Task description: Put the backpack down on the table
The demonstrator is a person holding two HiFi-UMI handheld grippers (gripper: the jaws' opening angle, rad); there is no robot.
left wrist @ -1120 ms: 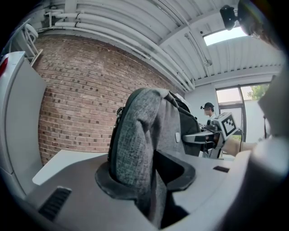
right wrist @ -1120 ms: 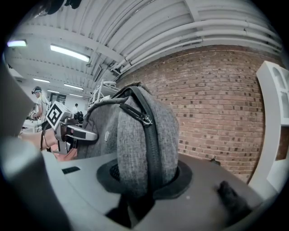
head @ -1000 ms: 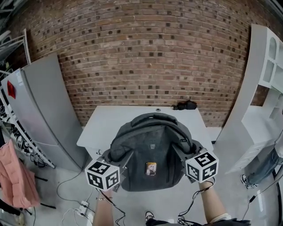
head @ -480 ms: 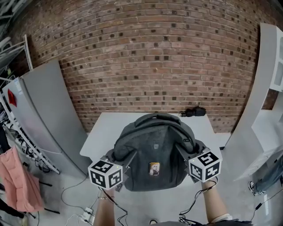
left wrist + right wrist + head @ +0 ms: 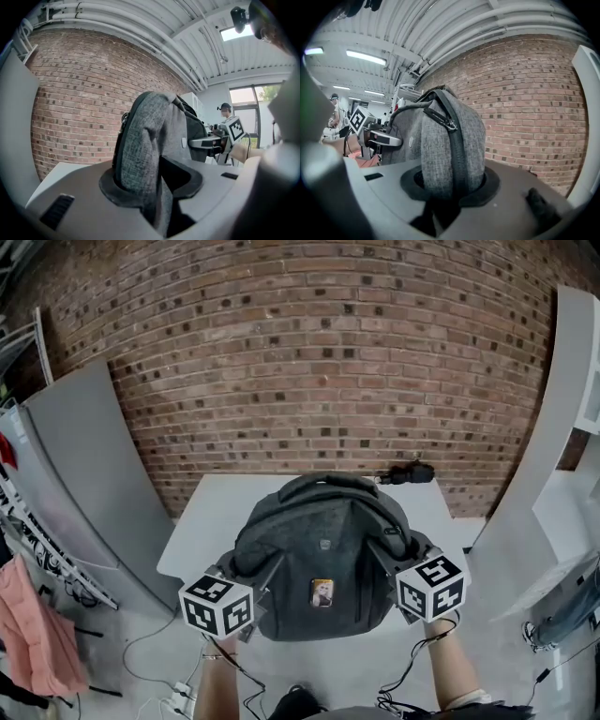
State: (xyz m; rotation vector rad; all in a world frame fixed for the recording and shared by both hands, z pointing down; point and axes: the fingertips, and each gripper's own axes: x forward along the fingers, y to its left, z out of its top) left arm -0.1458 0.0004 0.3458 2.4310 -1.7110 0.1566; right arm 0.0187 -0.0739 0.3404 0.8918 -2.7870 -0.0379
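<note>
A grey backpack (image 5: 319, 554) with a small yellow badge hangs upright in the air over the near edge of the white table (image 5: 202, 517). My left gripper (image 5: 265, 576) is shut on the pack's left side, and my right gripper (image 5: 386, 557) is shut on its right side. In the left gripper view the grey fabric (image 5: 143, 140) fills the jaws of the left gripper (image 5: 152, 185), with the right gripper (image 5: 211, 143) beyond. In the right gripper view the zipped edge of the backpack (image 5: 452, 145) sits between the jaws of the right gripper (image 5: 450, 190). The left gripper (image 5: 379, 137) shows across the pack.
A small black object (image 5: 405, 472) lies at the table's far right corner, against the brick wall (image 5: 319, 362). A grey panel (image 5: 80, 474) leans at the left and a white shelf unit (image 5: 562, 418) stands at the right. Cables (image 5: 169, 690) and a pink cloth (image 5: 33, 624) lie by the floor.
Both grippers have carried the backpack forward toward the table and the brick wall. The pack now covers more of the tabletop. The grip on it has not changed.
</note>
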